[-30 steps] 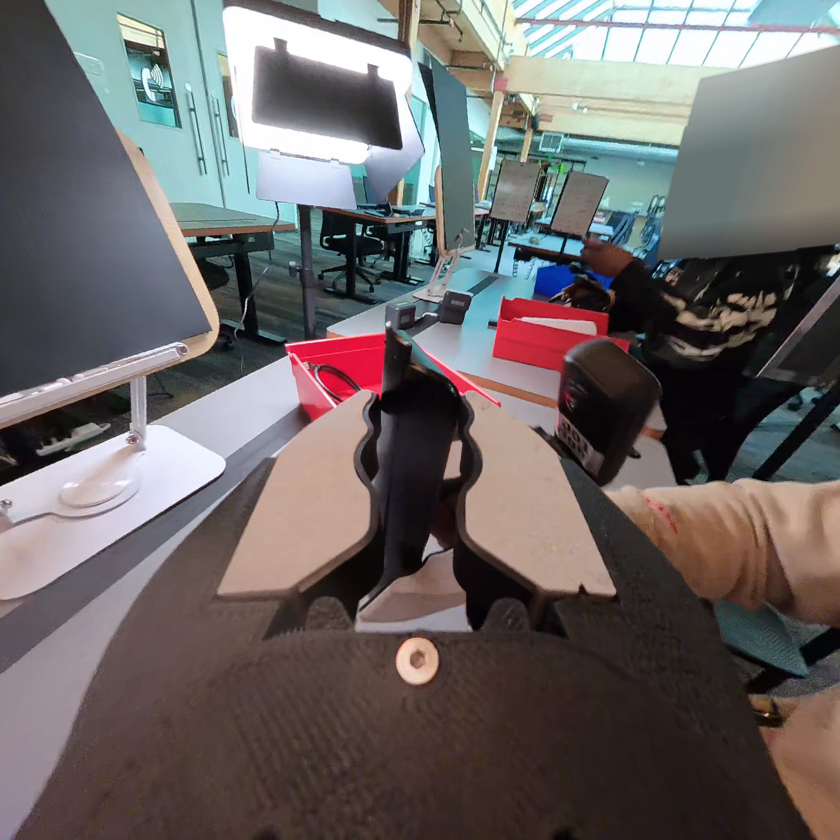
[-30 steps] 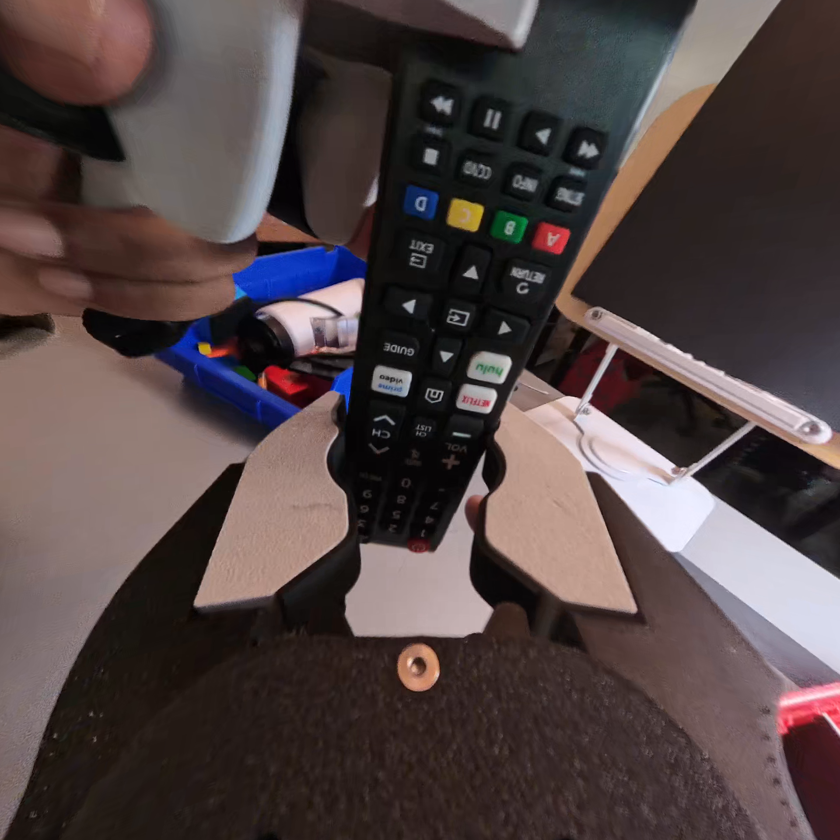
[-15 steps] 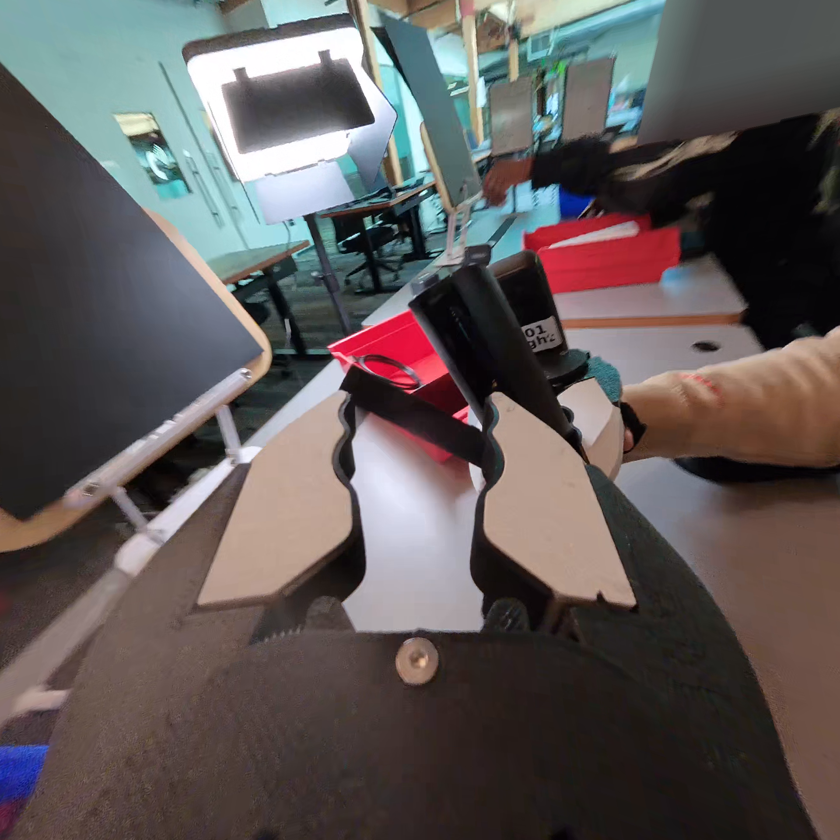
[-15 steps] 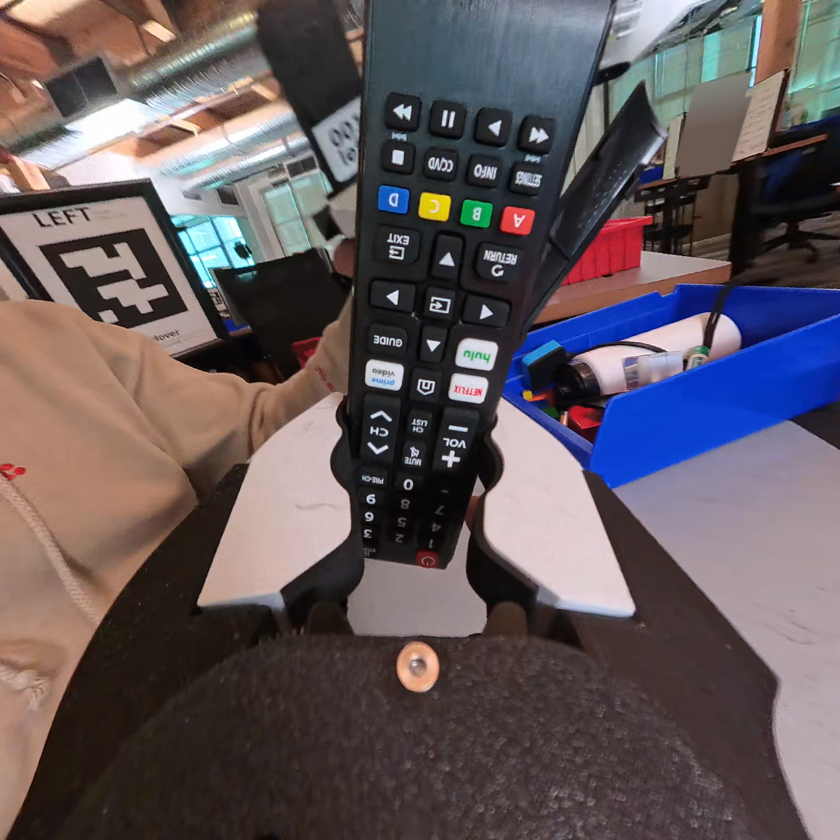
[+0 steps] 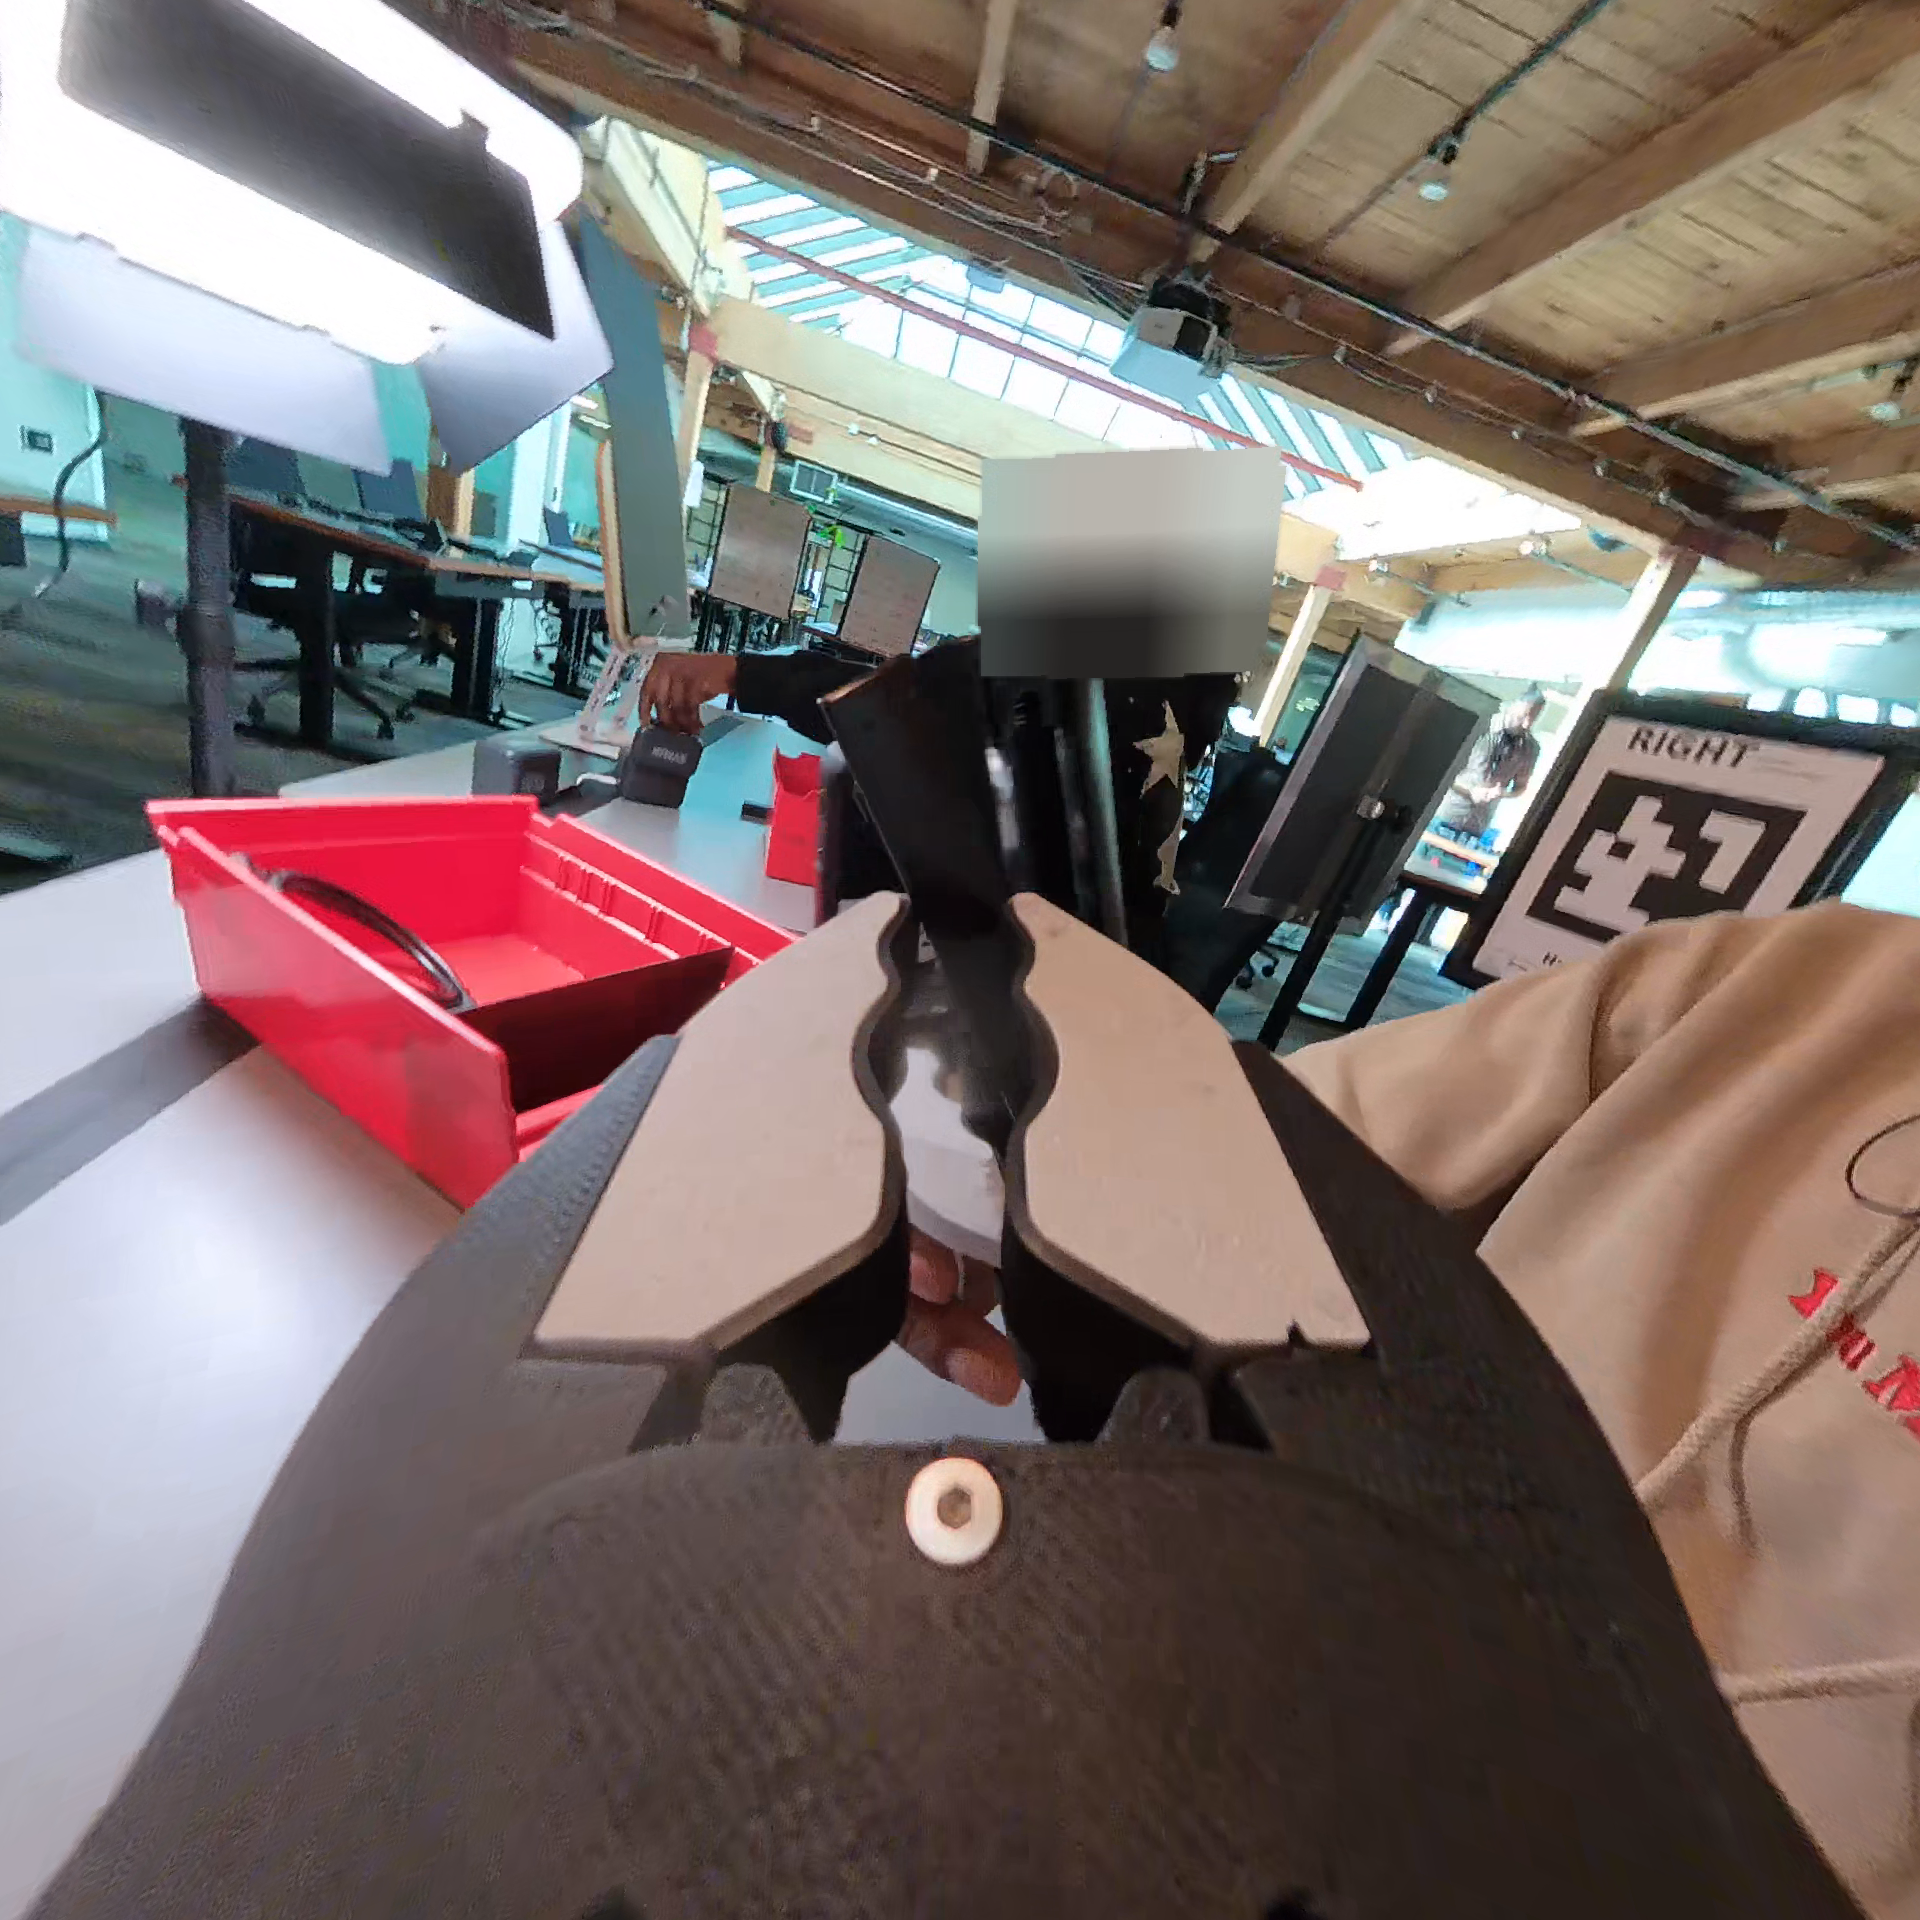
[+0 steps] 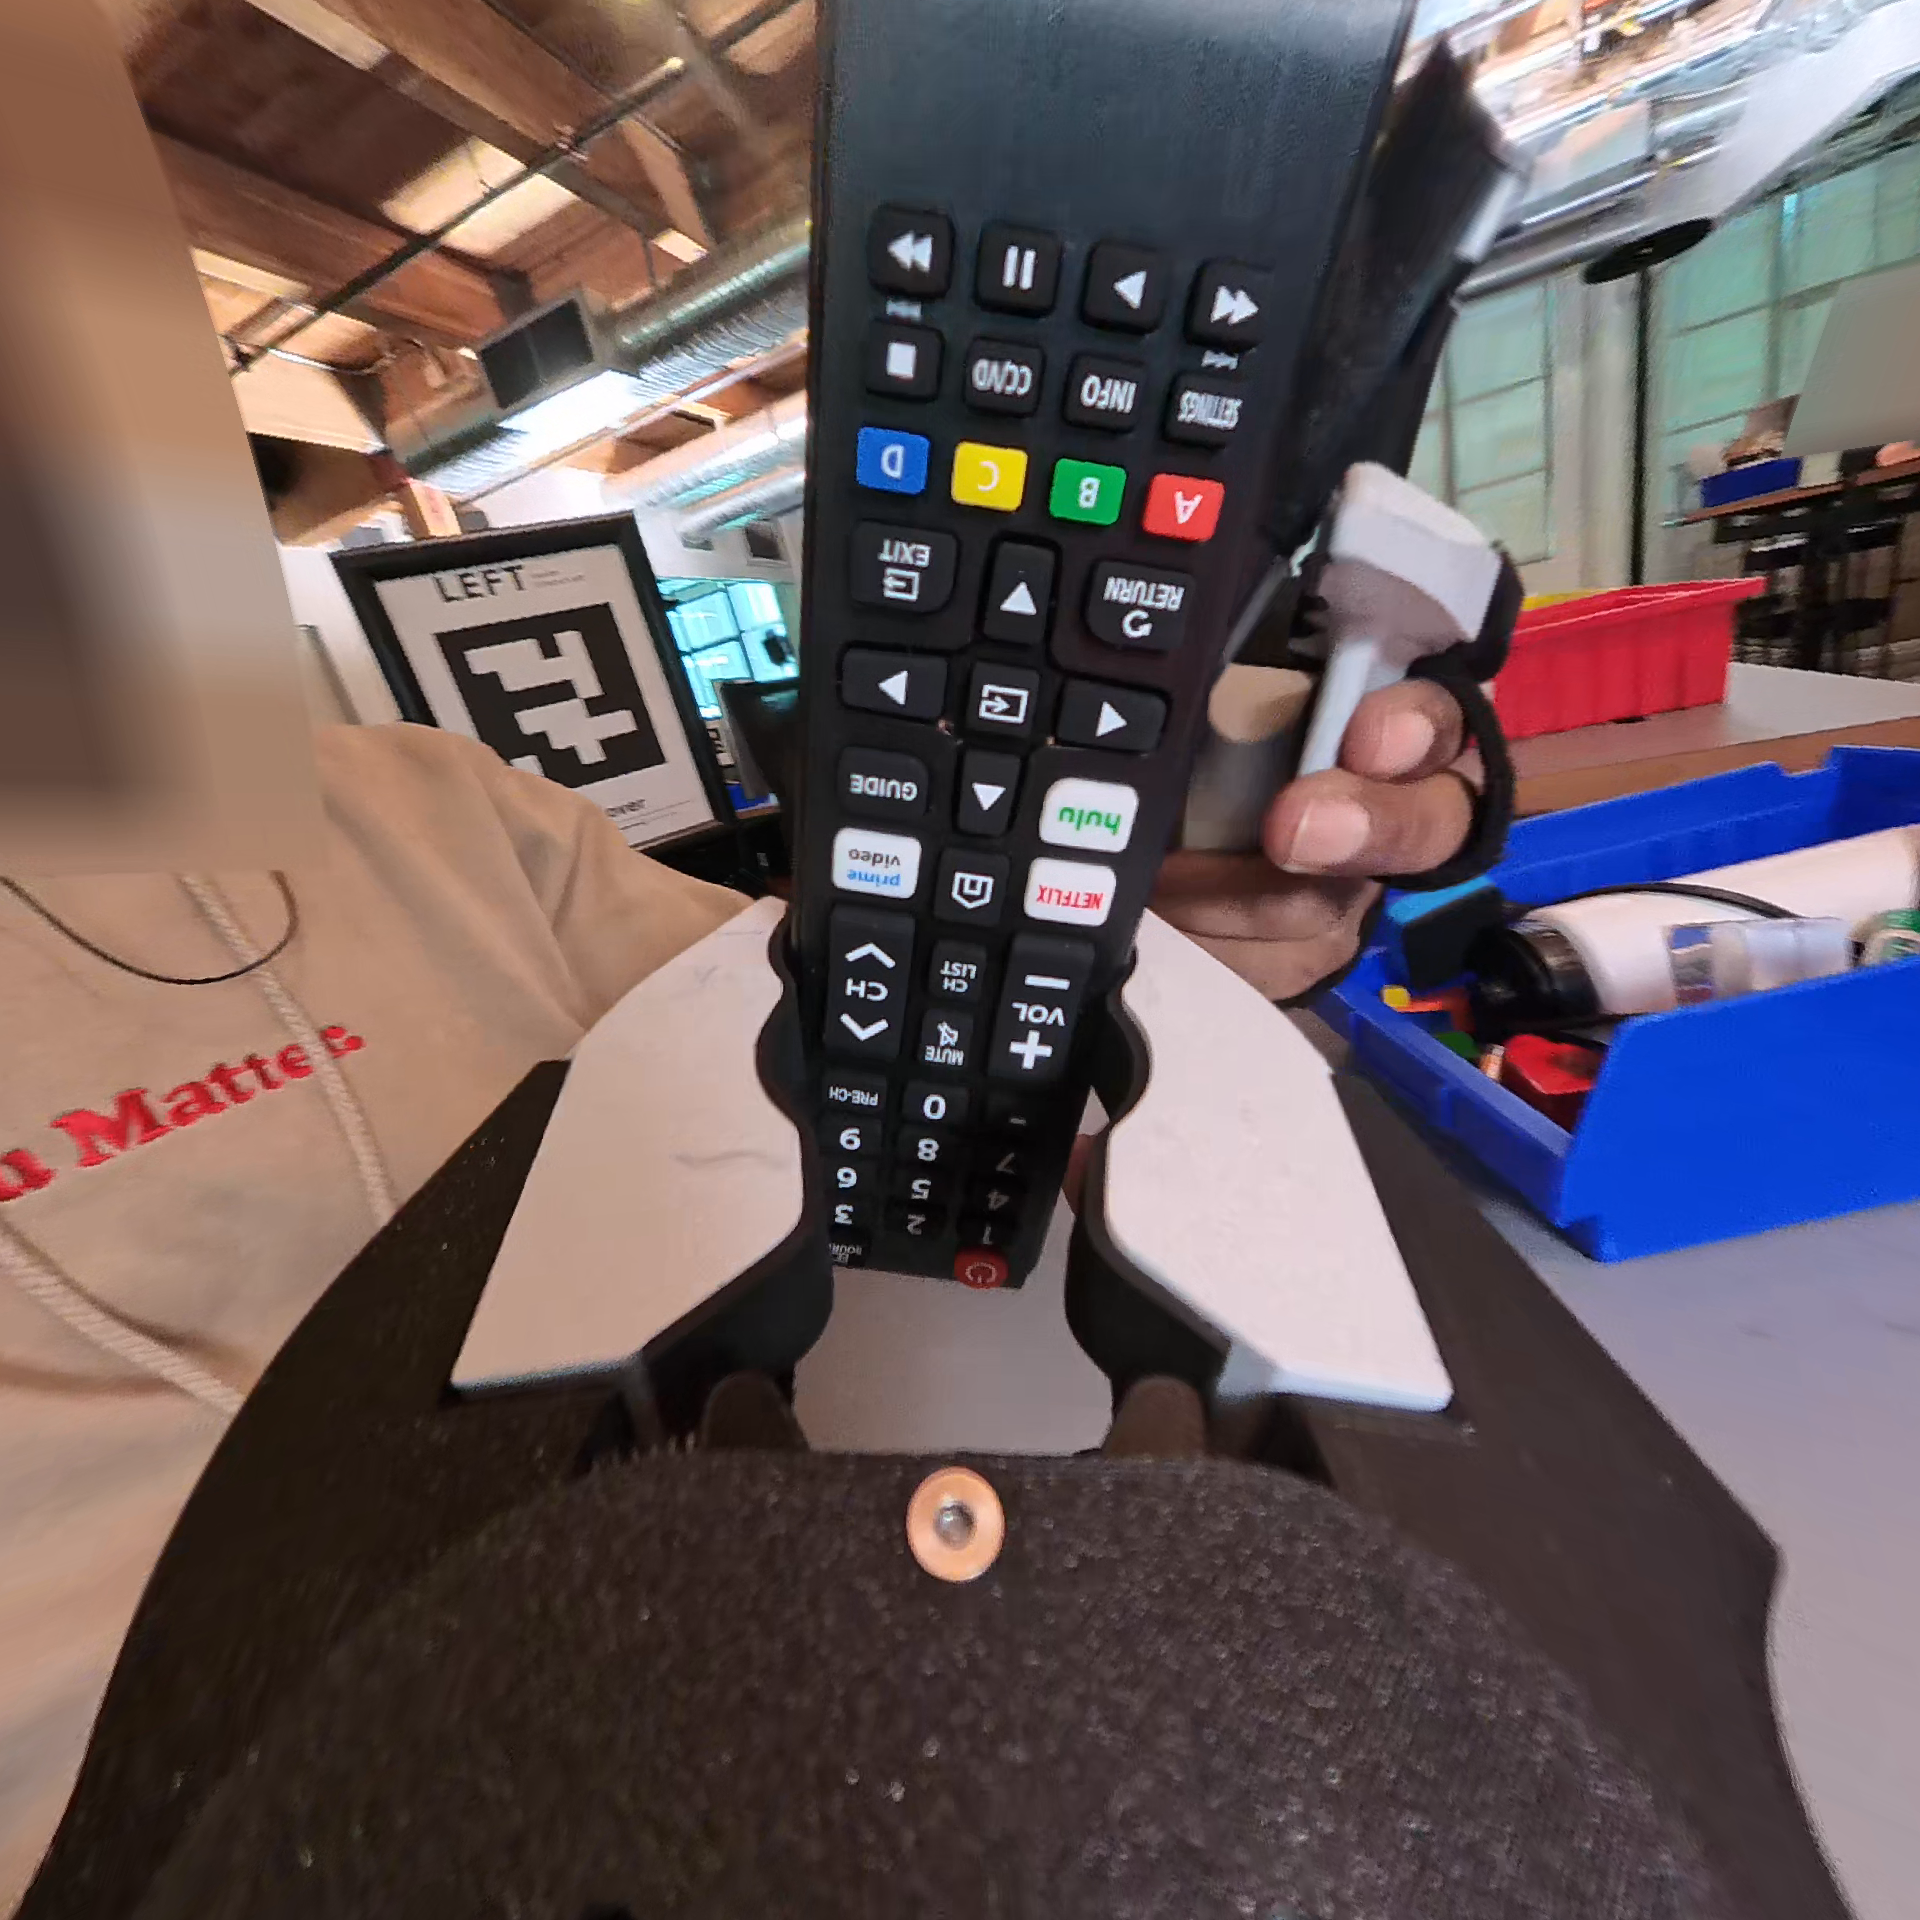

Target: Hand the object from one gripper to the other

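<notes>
Grey tabletop runs bare on the left of the left gripper, up to a red bin whose near corner sits just ahead-left of its fingers; a black cable ring lies in that bin. Beyond it the table has open surface, and farther off a person in dark sleeves reaches to another desk. Right of the left gripper a beige sweatshirt fills the side, close against the gripper body, so there is little room that way.

Between the left gripper's fingers stands something dark and narrow, edge-on, likely the remote, with the fingers drawn close on either side; whether they actually pinch it I cannot tell.

From the right wrist view the remote is plain: button face toward the camera, upright, its lower end clamped between the right gripper fingers. Left of it the sweatshirt comes close again, with a framed marker board behind. Right of the remote a hand grips a pale handle just beside it, and beyond that a blue bin of odds and ends sits on the table, a bare grey surface in front.
</notes>
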